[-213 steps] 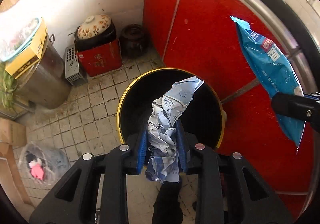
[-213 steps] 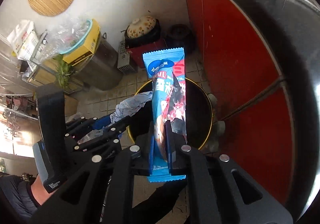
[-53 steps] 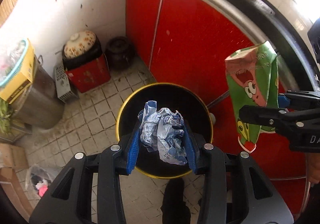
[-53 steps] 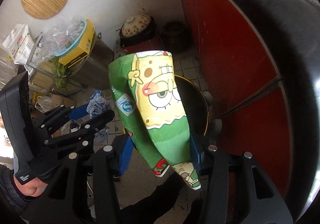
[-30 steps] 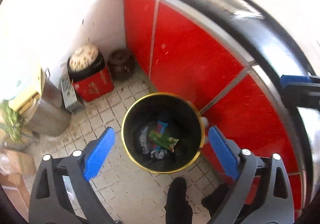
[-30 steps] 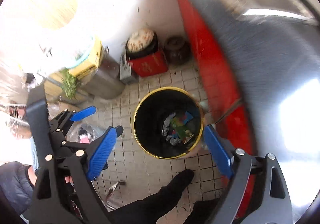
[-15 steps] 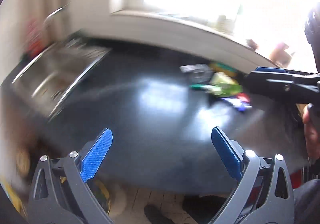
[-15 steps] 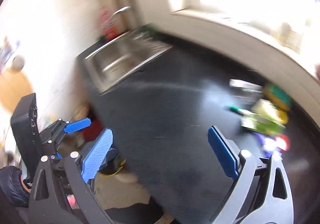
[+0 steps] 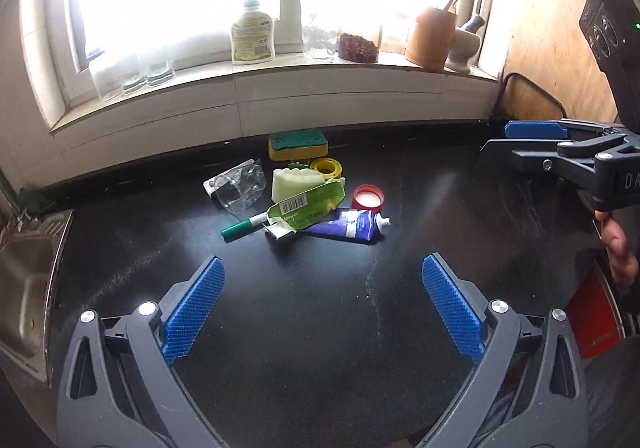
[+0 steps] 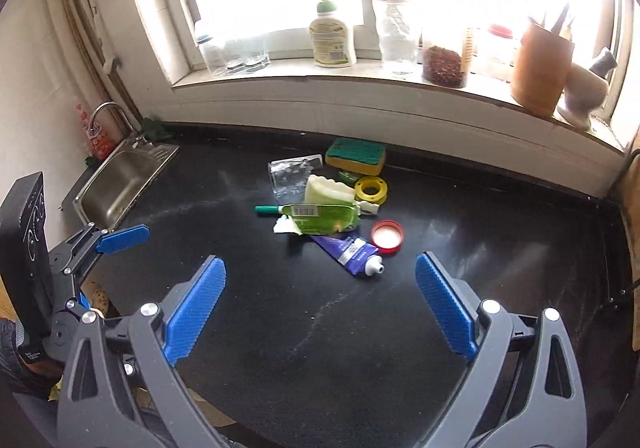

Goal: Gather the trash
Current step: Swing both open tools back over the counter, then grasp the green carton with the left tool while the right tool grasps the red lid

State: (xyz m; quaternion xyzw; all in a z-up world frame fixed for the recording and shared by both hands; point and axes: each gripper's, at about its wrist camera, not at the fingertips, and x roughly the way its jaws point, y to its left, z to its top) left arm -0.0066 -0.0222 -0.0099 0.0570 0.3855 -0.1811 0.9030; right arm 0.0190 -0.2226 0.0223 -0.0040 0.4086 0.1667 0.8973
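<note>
A small heap of trash lies on the black counter: a green wrapper, a purple tube, a red cap, a green marker, clear plastic packaging, a yellow tape ring and a pale foam piece. My left gripper is open and empty, short of the heap. My right gripper is open and empty, also short of it.
A green-yellow sponge lies by the back wall. A steel sink is at the left. Bottles, jars and a mortar stand on the windowsill. A wooden board leans at the right.
Both grippers dropped their trash into the bin on the floor, opened, and swung up from the bin to face the counter and the heap.
</note>
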